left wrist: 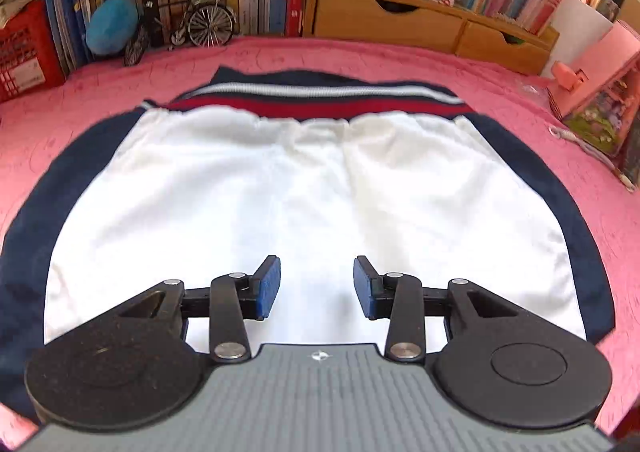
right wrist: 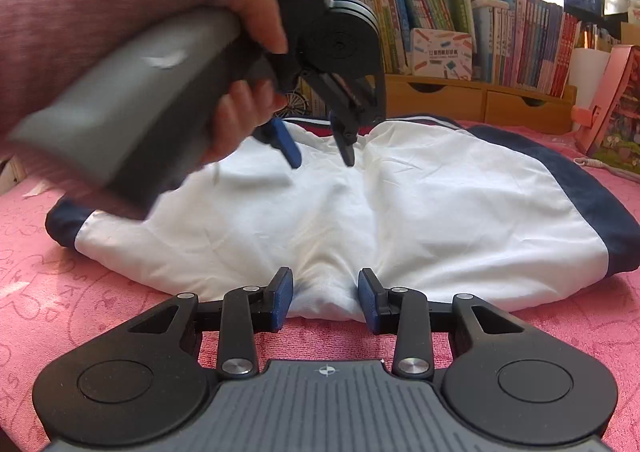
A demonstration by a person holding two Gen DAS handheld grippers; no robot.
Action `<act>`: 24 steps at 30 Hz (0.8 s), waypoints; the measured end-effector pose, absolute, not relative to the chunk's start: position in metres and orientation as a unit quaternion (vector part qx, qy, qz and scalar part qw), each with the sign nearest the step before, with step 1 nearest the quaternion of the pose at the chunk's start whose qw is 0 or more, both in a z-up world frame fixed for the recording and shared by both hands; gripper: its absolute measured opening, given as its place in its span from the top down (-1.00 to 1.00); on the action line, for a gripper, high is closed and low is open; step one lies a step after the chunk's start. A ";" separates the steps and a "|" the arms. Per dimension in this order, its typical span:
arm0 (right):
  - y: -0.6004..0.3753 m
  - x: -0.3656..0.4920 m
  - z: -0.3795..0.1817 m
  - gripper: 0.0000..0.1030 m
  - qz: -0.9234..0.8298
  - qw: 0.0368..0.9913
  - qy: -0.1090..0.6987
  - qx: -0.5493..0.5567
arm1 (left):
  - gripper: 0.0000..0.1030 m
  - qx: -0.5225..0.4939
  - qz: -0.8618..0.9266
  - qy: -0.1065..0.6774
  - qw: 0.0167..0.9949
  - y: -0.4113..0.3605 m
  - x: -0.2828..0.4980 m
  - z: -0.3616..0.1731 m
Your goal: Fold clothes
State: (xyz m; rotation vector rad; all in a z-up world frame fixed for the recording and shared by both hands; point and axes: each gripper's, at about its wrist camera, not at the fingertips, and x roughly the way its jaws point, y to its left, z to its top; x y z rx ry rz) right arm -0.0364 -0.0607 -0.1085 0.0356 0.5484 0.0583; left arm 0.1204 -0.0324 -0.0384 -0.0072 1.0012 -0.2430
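A white garment [left wrist: 280, 192] with navy sides and a red, white and navy striped band [left wrist: 320, 106] lies spread flat on the pink cover [left wrist: 400, 56]. My left gripper [left wrist: 317, 272] hovers over the white cloth, open, with nothing between its blue pads. In the right wrist view the same left gripper [right wrist: 323, 161] is held by a hand in a pink sleeve [right wrist: 80, 12] above the far part of the garment [right wrist: 440, 212], blurred. My right gripper [right wrist: 325, 280] sits at the near edge, shut on a bunched fold of white cloth, with creases running into the gap.
Along the far side stand books, wooden drawers [left wrist: 384, 18], a model bicycle [left wrist: 192, 22], a blue ball [left wrist: 112, 26] and a red crate [left wrist: 24, 56]. A pink box [left wrist: 600, 92] with a white cord lies at the right. Pink cover shows on all sides of the garment.
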 end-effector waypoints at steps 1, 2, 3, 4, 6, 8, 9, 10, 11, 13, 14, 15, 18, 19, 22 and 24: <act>-0.060 -0.036 -0.109 0.28 0.029 0.962 0.271 0.018 | 0.26 0.003 -0.122 0.481 0.868 -0.034 0.115 -0.042; -0.060 -0.036 -0.108 0.28 0.029 0.962 0.271 0.018 | 0.26 0.013 -0.127 0.484 0.866 -0.035 0.111 -0.046; -0.060 -0.037 -0.108 0.28 0.029 0.962 0.271 0.019 | 0.26 0.019 -0.128 0.482 0.867 -0.038 0.113 -0.049; -0.060 -0.037 -0.108 0.28 0.029 0.962 0.270 0.019 | 0.25 0.023 -0.124 0.477 0.870 -0.040 0.119 -0.052; -0.058 -0.037 -0.109 0.28 0.029 0.962 0.270 0.016 | 0.27 0.030 -0.113 0.468 0.876 -0.047 0.134 -0.057; -0.057 -0.038 -0.110 0.28 0.029 0.963 0.268 0.016 | 0.27 0.045 -0.101 0.452 0.885 -0.058 0.158 -0.064; -0.056 -0.038 -0.110 0.28 0.028 0.963 0.268 0.015 | 0.26 0.055 -0.093 0.441 0.891 -0.065 0.171 -0.066; -0.056 -0.037 -0.110 0.28 0.028 0.963 0.268 0.014 | 0.26 0.063 -0.088 0.436 0.893 -0.070 0.185 -0.068; -0.056 -0.037 -0.110 0.28 0.028 0.963 0.268 0.014 | 0.25 0.065 -0.084 0.437 0.893 -0.074 0.199 -0.068; -0.055 -0.036 -0.110 0.28 0.028 0.963 0.268 0.014 | 0.23 0.063 -0.075 0.446 0.890 -0.078 0.226 -0.067; -0.055 -0.036 -0.110 0.28 0.028 0.963 0.268 0.013 | 0.23 0.055 -0.068 0.452 0.888 -0.078 0.236 -0.068; -0.055 -0.035 -0.110 0.28 0.028 0.963 0.268 0.012 | 0.22 0.051 -0.064 0.456 0.886 -0.078 0.240 -0.068; -0.054 -0.035 -0.110 0.28 0.029 0.963 0.268 0.011 | 0.21 0.055 -0.062 0.463 0.882 -0.078 0.243 -0.067; -0.053 -0.035 -0.110 0.28 0.029 0.963 0.268 0.010 | 0.21 0.057 -0.063 0.464 0.882 -0.077 0.241 -0.066; -0.055 -0.037 -0.110 0.24 0.035 0.963 0.265 0.013 | 0.26 0.044 -0.073 0.451 0.889 -0.069 0.219 -0.049; -0.068 -0.044 -0.109 0.23 0.055 0.963 0.258 0.045 | 0.25 0.040 -0.088 0.410 0.907 -0.062 0.188 -0.029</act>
